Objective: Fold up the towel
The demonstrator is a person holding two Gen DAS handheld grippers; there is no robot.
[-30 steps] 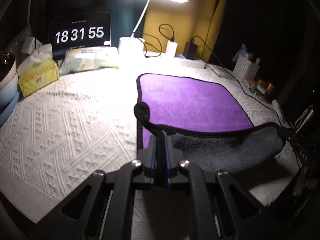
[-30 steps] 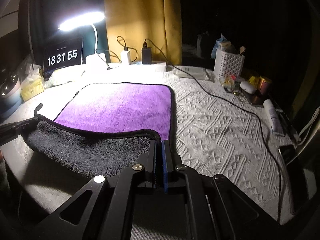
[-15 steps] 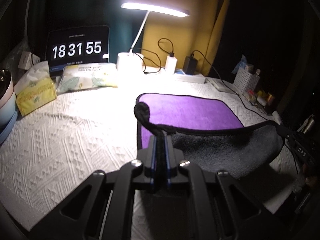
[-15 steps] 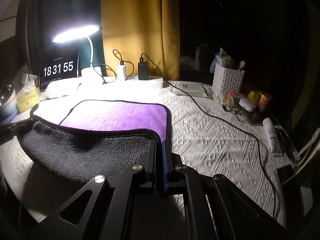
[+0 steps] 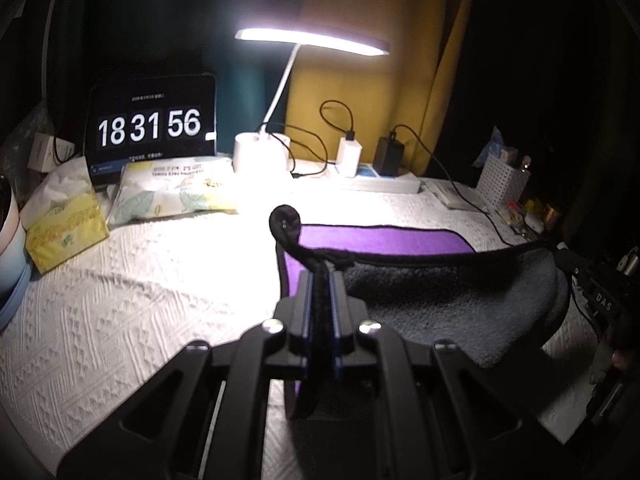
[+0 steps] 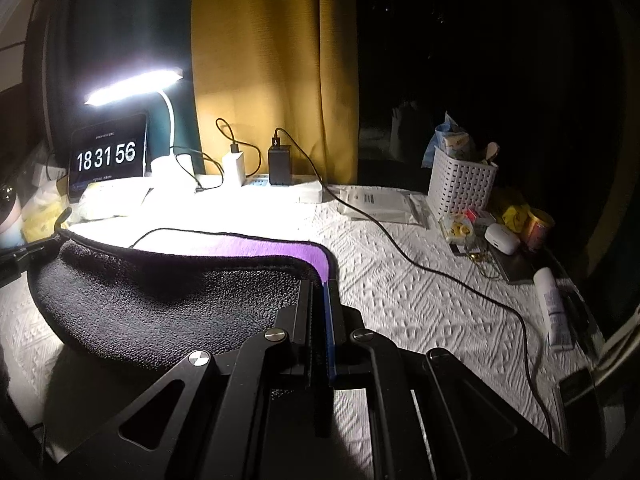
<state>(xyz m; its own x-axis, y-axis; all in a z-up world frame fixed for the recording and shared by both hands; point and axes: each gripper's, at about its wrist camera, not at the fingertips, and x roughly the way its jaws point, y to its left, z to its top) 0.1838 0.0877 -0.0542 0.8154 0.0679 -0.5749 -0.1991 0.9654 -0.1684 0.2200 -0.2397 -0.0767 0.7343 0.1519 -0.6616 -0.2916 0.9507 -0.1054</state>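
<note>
Both near corners of towel [image 5: 440,300] raised higher than a second ago, less purple showing. Left tongs [image 5: 320,276] and right tongs [image 6: 320,284] clamped tight on them. Far half flat on table [image 5: 140,300]. Fold-over judged under way.

A white gooseneck desk lamp [image 5: 308,42] is shining over the white textured bench cover [image 5: 140,300], beside a black digital clock screen [image 5: 150,128] reading 18 31 56. A yellow tissue box [image 5: 66,232] is sitting at the left, while a white perforated plastic basket [image 6: 460,182] is standing near a black cable [image 6: 440,276] trailing across the cover.
</note>
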